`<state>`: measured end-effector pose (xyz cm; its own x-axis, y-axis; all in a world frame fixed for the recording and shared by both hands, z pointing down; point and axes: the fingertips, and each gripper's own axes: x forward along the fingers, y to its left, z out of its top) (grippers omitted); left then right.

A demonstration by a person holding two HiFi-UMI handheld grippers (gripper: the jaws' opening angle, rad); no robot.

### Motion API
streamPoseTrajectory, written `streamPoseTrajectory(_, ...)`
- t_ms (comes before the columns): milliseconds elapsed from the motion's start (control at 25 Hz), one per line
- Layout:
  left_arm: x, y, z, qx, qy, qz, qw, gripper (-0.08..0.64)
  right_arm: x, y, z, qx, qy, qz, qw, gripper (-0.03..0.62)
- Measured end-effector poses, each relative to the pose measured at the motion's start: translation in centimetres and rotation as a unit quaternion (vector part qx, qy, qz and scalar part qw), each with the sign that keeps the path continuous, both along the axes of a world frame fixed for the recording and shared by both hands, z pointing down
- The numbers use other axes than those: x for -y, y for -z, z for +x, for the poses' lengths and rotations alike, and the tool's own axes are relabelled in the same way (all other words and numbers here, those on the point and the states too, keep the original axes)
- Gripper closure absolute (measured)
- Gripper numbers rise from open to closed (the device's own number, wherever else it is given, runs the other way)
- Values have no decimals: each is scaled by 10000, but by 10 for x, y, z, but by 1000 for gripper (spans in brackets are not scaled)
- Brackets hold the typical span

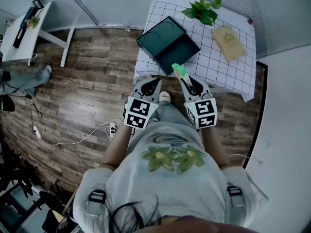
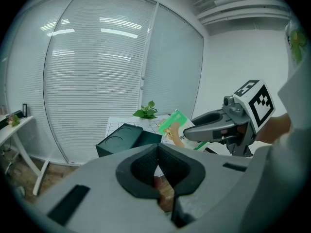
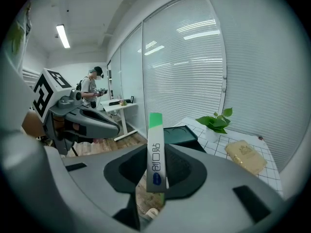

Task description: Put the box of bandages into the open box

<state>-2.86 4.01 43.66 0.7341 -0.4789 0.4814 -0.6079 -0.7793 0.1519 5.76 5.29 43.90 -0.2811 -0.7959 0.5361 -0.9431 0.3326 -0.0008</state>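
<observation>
1. The right gripper (image 1: pixel 186 81) is clamped on the box of bandages (image 1: pixel 179 71). In the right gripper view its pads press on both broad faces of the box of bandages (image 3: pixel 155 152), near the lower end.
2. The box is held in the air, edge-on to that camera, so only a narrow side with printed characters and a blue oval shows.
3. Its long axis runs straight out of the jaws, away from the person. The green end is the far one and the white end sits between the pads.
4. In the head view the green end points toward the far side and leans a little left. It hangs over the near edge of the table (image 1: pixel 233 67).
5. The open box (image 1: pixel 167 43) is dark green and lies with its two halves spread at the near left corner of the checked tablecloth. The bandage box is just near of it; I cannot tell whether they touch.
6. From the left gripper view the bandage box (image 2: pixel 172 125) shows its green broad face, sticking out beyond the right gripper (image 2: pixel 190 134), with the open box (image 2: pixel 127 139) to its left.
7. The left gripper (image 1: pixel 151 83) is held beside the right one, nearer the person. Its jaws are pressed together with nothing between them.
8. Farther along the table stand a potted plant (image 1: pixel 203 9) and, to the right, a tan packet (image 1: pixel 228 42).
</observation>
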Motion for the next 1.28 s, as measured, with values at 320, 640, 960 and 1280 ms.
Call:
streamPoseTrajectory(320,23,-7,13,104,55,-62,9999,552,25,-7,16,13,102,-77,9999,502)
streamPoseTrajectory(640,44,-12,25,158,135,-121,9997,552,49,-14,30,-9,245,-158,9996,502)
streamPoseTrajectory(960,66,-19,38,161,220,-170,9995,552,73,-21,43,-29,345,-219,9992,502)
streamPoseTrajectory(1280,83,-28,47,181,318,-214,9991,552,89,-32,50,-68,517,-302,9982,502)
